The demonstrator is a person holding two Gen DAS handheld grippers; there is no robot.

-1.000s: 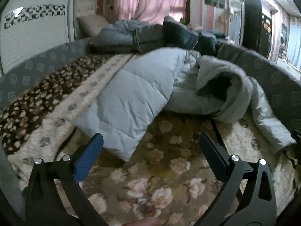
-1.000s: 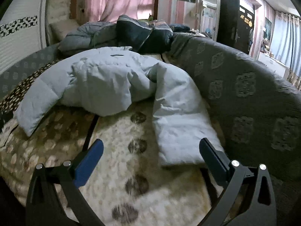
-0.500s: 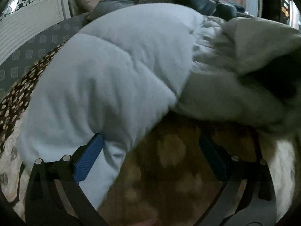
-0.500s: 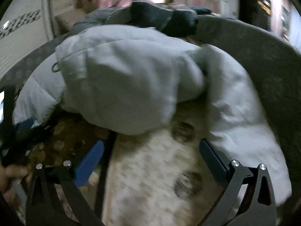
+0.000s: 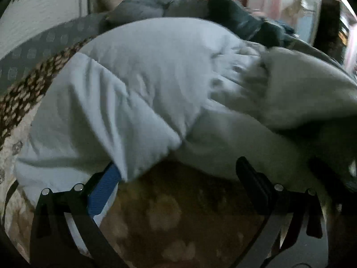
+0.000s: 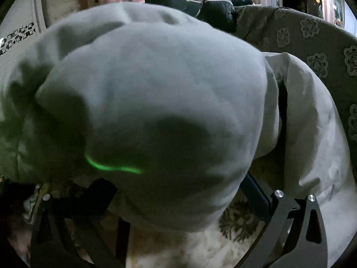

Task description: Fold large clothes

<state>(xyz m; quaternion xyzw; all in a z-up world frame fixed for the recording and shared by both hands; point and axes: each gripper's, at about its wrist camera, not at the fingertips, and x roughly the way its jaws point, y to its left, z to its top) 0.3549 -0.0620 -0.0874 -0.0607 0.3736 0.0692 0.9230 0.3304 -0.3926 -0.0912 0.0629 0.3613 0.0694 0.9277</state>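
Left wrist view: left gripper point(image 5: 176, 178) is closing in, fingers spread, on the padded jacket point(image 5: 138, 84) lying on the floral bedspread point(image 5: 169, 218), far nearer than a second ago. Right gripper point(image 6: 178, 192), also released, is straddling its hood point(image 6: 156, 93). Grasp looks imminent.

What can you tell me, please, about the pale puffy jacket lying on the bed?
The jacket is a pale blue-grey quilted puffer, soft and thickly padded, with stitched panels. It lies crumpled, unfolded, on the floral bedspread. Its hood bulges close before the right claw, and a sleeve trails beside the grey patterned bed edge. The left claw is open at the hem, its blue finger against the fabric. Dark clothes are piled behind it.
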